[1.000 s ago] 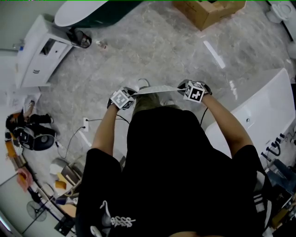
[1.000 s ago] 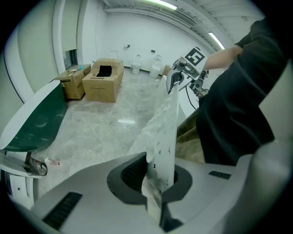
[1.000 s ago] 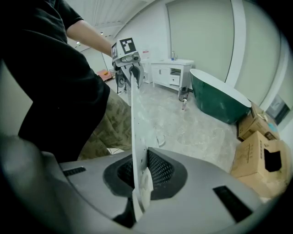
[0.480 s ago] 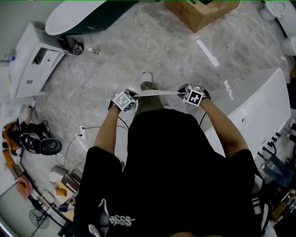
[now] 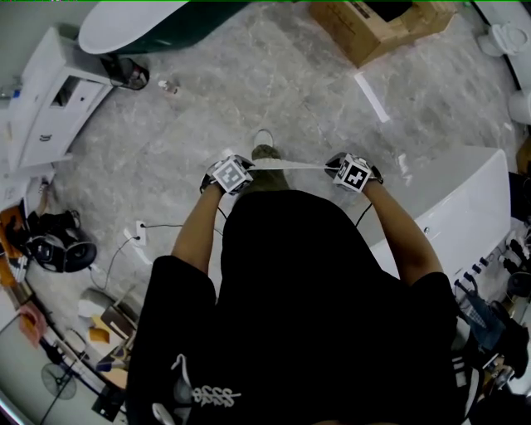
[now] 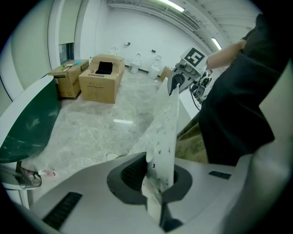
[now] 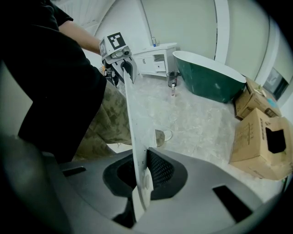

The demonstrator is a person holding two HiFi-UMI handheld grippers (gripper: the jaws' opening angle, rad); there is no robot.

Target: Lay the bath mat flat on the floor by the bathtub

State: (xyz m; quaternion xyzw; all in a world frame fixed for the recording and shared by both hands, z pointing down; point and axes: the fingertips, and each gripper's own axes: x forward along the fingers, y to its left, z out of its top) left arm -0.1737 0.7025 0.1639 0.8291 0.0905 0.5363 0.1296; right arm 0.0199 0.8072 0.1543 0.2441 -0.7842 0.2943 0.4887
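The bath mat [image 5: 287, 164], thin, white and speckled, hangs stretched edge-on between the two grippers at waist height in front of the person. My left gripper [image 5: 242, 169] is shut on its left end, and in the left gripper view the mat [image 6: 163, 137] rises out of the pinched jaws toward the other gripper [image 6: 190, 68]. My right gripper [image 5: 332, 167] is shut on the right end; the mat [image 7: 134, 119] runs from its jaws to the left gripper [image 7: 116, 51]. The white bathtub [image 5: 475, 217] stands just right of the person. The person's body hides the floor directly below.
A dark green bathtub [image 5: 141, 18] lies at the far left, with a white cabinet [image 5: 46, 104] beside it. Cardboard boxes [image 5: 375, 25] sit at the far side. Cables and a socket [image 5: 137, 231] lie on the marble floor at left, with clutter along the lower left edge.
Both grippers have kept their hold, with the mat taut between them. The person has stepped and turned a little, so the white bathtub now lies closer beside the right arm.
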